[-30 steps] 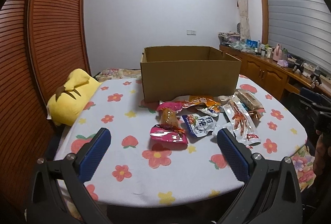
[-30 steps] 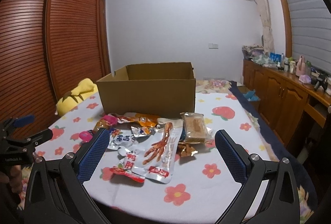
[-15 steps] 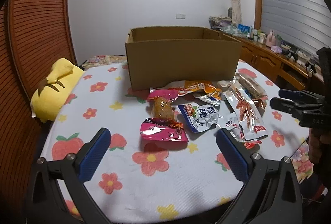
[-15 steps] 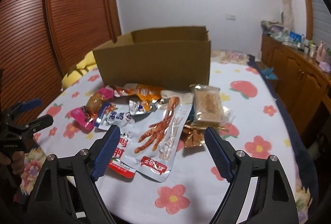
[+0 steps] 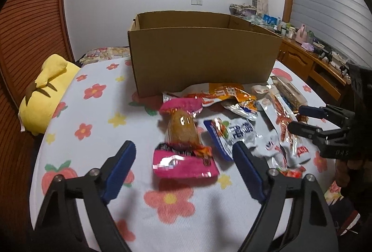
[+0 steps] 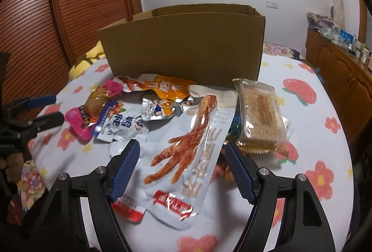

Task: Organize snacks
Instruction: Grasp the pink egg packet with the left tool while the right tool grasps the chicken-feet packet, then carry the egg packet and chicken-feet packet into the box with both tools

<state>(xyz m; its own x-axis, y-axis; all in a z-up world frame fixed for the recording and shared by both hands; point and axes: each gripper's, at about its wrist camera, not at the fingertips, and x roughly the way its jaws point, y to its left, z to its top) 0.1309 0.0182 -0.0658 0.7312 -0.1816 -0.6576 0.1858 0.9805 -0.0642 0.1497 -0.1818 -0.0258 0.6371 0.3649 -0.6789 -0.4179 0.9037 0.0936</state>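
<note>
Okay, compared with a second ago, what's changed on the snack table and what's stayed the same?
Both grippers have come forward and down over the snacks, jaws partly closing, gripping nothing yet. The left gripper now frames the pink-wrapped snack, the right gripper the chicken-foot packet. The snacks and the cardboard box stayed put.

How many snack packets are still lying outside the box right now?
At least 7, all in front of the cardboard box: pink packet, blue-white, orange, small silver, chicken-foot, cracker, gold-wrapped beneath. Others may hide underneath.
</note>
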